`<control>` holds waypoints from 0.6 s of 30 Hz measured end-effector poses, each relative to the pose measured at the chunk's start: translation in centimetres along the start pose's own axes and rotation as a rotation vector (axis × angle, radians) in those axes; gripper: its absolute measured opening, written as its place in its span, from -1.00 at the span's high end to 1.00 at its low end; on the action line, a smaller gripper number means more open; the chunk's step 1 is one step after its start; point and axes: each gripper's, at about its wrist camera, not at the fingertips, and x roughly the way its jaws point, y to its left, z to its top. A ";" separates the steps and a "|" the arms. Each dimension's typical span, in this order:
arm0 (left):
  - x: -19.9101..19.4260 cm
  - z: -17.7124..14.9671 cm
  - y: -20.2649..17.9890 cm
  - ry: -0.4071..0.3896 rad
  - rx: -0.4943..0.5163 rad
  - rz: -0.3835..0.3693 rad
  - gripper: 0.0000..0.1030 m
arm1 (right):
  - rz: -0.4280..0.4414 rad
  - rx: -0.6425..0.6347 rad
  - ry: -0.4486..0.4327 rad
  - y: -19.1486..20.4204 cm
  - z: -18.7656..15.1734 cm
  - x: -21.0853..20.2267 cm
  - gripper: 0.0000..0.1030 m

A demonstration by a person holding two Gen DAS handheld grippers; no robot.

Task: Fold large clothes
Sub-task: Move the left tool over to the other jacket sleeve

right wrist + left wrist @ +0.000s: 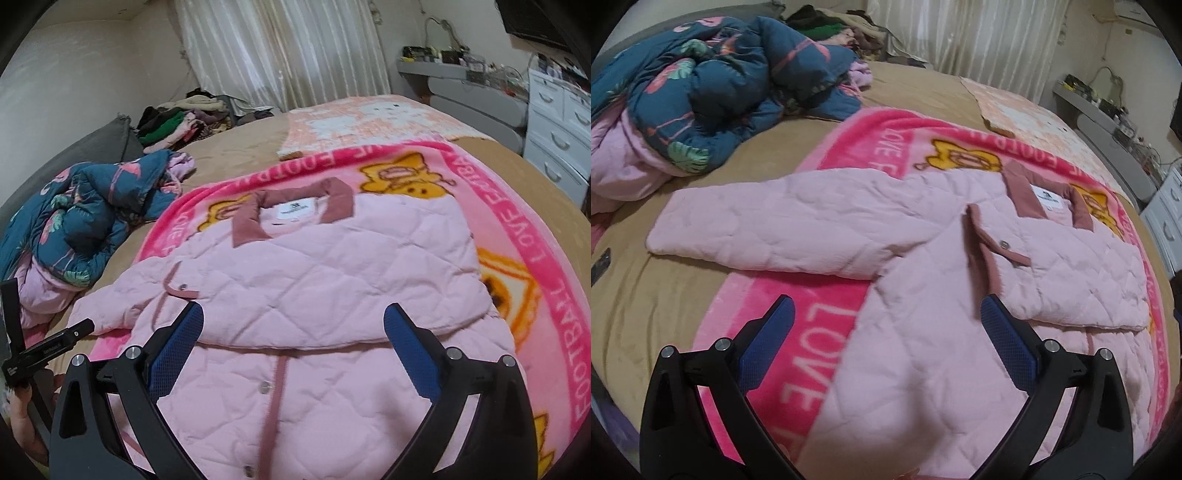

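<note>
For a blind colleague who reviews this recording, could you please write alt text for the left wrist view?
A pink quilted jacket lies on a bright pink blanket on a bed, one sleeve stretched out to the left and the other side folded over its front. The open left gripper hovers above its lower part, holding nothing. A crumpled dark blue flowered quilt sits behind.

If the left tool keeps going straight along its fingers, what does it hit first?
Most likely the pink quilted jacket: the left tool, open, points at the jacket's body just below the outstretched sleeve. Nothing shows between them, though depth is hard to judge through the fisheye.
</note>
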 end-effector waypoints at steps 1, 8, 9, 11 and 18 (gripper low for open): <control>-0.1 0.0 0.5 -0.007 -0.003 0.005 -0.83 | 0.004 -0.008 -0.005 0.6 0.1 0.0 -0.90; 0.2 -0.4 3.2 -0.012 -0.022 0.036 -0.83 | 0.032 -0.061 -0.023 4.2 0.8 0.2 -0.90; 0.3 -0.5 3.8 -0.012 -0.032 0.041 -0.83 | 0.033 -0.066 -0.023 4.6 0.8 0.2 -0.90; 0.5 -0.6 4.6 -0.012 -0.042 0.052 -0.83 | 0.036 -0.078 -0.029 5.7 0.8 0.4 -0.90; 1.2 -0.8 8.1 -0.023 -0.106 0.089 -0.83 | 0.054 -0.107 -0.024 8.2 0.8 1.3 -0.90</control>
